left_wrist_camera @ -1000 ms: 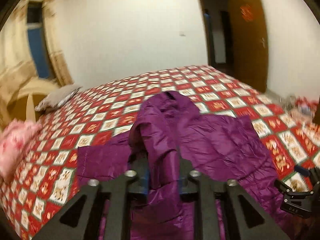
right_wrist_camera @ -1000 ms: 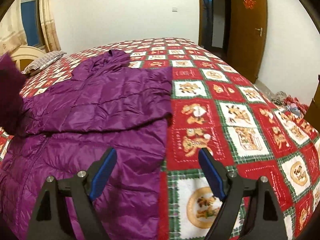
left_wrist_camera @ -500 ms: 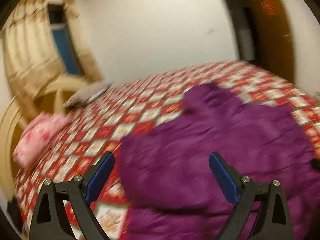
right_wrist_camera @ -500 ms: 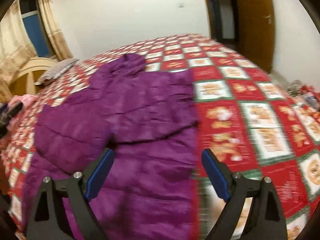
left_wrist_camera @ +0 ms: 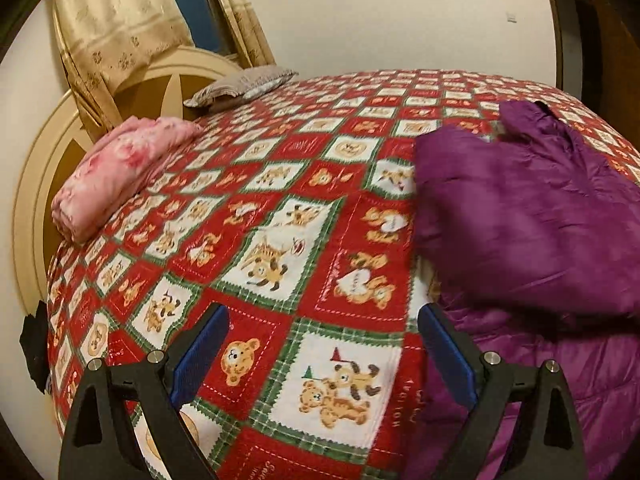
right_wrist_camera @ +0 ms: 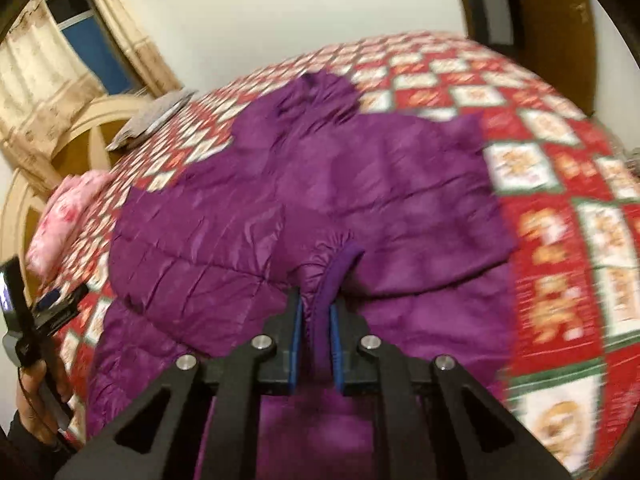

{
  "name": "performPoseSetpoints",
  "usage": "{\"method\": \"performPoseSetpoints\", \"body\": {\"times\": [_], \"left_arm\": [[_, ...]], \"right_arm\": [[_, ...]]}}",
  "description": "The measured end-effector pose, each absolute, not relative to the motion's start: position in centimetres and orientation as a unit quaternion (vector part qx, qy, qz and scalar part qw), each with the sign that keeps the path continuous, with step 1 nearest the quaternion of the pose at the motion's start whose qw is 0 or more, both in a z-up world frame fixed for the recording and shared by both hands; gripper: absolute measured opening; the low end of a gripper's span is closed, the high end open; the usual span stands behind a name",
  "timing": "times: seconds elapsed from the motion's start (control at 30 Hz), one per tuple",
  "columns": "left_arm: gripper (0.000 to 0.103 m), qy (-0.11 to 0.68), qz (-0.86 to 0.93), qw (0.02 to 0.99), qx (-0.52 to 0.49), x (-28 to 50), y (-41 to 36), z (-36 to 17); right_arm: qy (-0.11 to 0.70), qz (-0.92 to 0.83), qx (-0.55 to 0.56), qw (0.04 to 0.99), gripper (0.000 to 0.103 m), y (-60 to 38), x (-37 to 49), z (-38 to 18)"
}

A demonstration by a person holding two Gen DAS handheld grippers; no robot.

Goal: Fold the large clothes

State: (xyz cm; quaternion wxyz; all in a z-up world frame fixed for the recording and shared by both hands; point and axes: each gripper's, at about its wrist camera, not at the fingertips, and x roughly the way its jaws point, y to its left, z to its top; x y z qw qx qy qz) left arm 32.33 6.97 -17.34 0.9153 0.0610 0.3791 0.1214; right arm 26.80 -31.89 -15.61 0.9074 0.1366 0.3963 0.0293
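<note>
Right wrist view only — right gripper point(right_wrist_camera: 314, 320) tight on purple jacket point(right_wrist_camera: 320, 200) cuff.

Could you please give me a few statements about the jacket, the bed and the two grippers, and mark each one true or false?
1. The right gripper is shut on a fold of the purple jacket. True.
2. The left gripper grips the jacket. False: its fingers are wide apart over the quilt, with nothing between them.
3. A pink folded bundle lies near the headboard. True.
4. The jacket is green. False: it is purple.
5. The grey pillow lies on the jacket. False: it lies on the quilt, apart from it.
</note>
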Motion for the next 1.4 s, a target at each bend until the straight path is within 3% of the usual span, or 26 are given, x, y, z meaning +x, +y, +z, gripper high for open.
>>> {"method": "performPoseSetpoints", "body": {"times": [0.13,0.2,0.23,0.27,0.33,0.47,0.6,0.83,1.23,1.4], "left_arm": [[0.096,0.384,0.110,0.915,0.052,33.1,6.6,-17.1],[0.096,0.380,0.101,0.918,0.055,33.4,5.7,-16.6],[0.096,0.376,0.097,0.920,0.058,33.6,5.2,-16.2],[0.096,0.370,0.092,0.922,0.062,34.0,4.6,-15.6],[0.096,0.355,0.081,0.929,0.067,34.9,3.4,-14.4],[0.096,0.345,0.052,0.936,0.049,37.8,1.4,-13.2],[0.096,0.361,0.045,0.930,0.060,41.1,-1.0,-15.3],[0.096,0.397,0.058,0.912,0.086,43.3,-3.9,-20.4],[0.096,0.401,0.042,0.912,0.074,43.4,-3.7,-21.1],[0.096,0.393,0.047,0.916,0.061,42.3,-2.8,-18.3]], "right_arm": [[0.413,-0.012,0.125,0.902,0.015,-33.6,26.8,-16.5],[0.428,-0.018,0.117,0.896,0.020,-33.8,27.0,-17.5],[0.429,-0.030,0.111,0.896,0.028,-33.9,27.1,-17.9],[0.428,-0.042,0.108,0.896,0.049,-34.1,26.9,-18.0],[0.408,-0.068,0.118,0.903,0.059,-34.9,26.1,-17.2],[0.357,-0.116,0.124,0.919,0.059,-35.5,24.8,-14.3],[0.345,-0.071,0.097,0.931,0.059,-32.6,26.9,-12.9],[0.401,-0.044,0.076,0.912,0.052,-30.1,31.6,-18.6],[0.394,-0.055,0.065,0.915,0.051,-30.1,30.7,-19.8],[0.402,-0.053,0.062,0.912,0.051,-30.2,30.8,-19.8]]}}
